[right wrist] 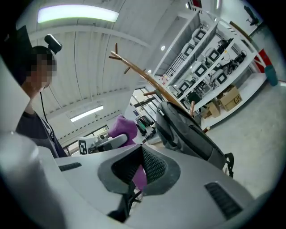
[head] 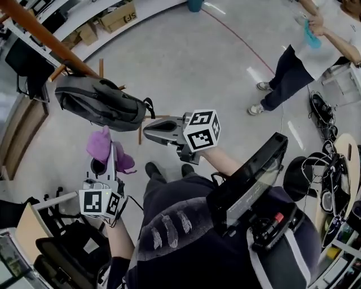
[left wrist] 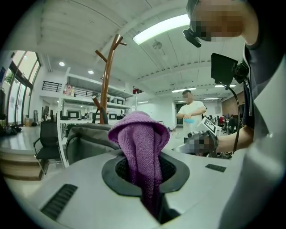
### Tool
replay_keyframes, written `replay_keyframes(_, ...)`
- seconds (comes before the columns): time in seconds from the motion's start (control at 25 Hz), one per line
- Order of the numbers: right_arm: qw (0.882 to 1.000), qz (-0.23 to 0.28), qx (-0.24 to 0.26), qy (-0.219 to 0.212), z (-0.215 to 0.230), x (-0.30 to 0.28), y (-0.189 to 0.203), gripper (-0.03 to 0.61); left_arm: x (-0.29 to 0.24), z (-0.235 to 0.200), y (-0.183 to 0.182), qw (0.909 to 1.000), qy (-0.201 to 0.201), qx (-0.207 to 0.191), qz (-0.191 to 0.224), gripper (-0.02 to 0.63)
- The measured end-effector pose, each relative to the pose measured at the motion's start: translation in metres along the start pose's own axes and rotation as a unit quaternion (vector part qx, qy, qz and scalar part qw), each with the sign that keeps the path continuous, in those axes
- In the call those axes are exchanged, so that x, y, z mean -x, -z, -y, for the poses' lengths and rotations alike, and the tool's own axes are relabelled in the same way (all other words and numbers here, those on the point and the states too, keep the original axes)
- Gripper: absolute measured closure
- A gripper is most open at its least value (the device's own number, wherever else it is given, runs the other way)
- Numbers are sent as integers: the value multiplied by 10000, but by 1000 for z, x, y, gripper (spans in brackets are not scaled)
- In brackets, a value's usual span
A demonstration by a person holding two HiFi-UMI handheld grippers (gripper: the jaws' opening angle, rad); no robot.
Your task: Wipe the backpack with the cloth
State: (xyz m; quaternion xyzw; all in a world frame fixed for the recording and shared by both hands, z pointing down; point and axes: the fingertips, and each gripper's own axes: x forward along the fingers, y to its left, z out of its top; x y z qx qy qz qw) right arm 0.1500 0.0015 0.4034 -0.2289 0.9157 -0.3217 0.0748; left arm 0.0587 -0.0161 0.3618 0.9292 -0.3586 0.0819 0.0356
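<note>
left gripper [left wrist: 142, 176]: jaws closed on the purple cloth [left wrist: 139, 134], pinched low down. most of the cloth is bunched above the jaws and flops over. soft knit, light and limp. i expect it folds under pressure, so wipe with the bunched top, not a loose edge.

right gripper [right wrist: 136, 162]: jaws apart, nothing in them. the purple seen through the gap is the cloth, further off in the other gripper.

backpack [head: 98, 103] hangs from the wooden coat rack [head: 56, 48], just beyond both grippers and touched by neither. grey fabric, looks soft-sided and a bit slack. it hangs free, so my guess is it swings away when pushed. i'd steady it with the right gripper at the lower end, near the black strap [head: 149, 107], while the left wipes the broad face. the fabric is likely not slippery, so the cloth should drag a little.

hard to read:
- how the bag is hooked on; its top sits behind the rack arm in the head view
- how full the bag is
- the bag's far side, hidden in every view
- the rack's base, not in view

further off, a person [head: 304, 62] stands well apart, partly cut off at the frame edge. boxes [head: 115, 17] sit by the far wall.
</note>
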Motion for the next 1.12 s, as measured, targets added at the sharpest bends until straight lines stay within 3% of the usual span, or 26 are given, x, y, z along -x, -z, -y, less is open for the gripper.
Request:
replay_keyframes(0.16,9995,-143,38,-290,-19,-14,6,586,22,9,16,9996,-149,86,-242,565)
replay_keyframes(0.52,9986,-217,361,-308,-62,-49,26,586,71,5,35,9999,39,9,-139,565)
replay_keyframes(0.88,9994,-44,314,139,-127,-77,72,586,152,-7,65,9983,377,447,46,565)
replay_keyframes(1.12,9977,-4,205,647,-144,-93,94,586,169,-21,86,9938,928,615,-56,565)
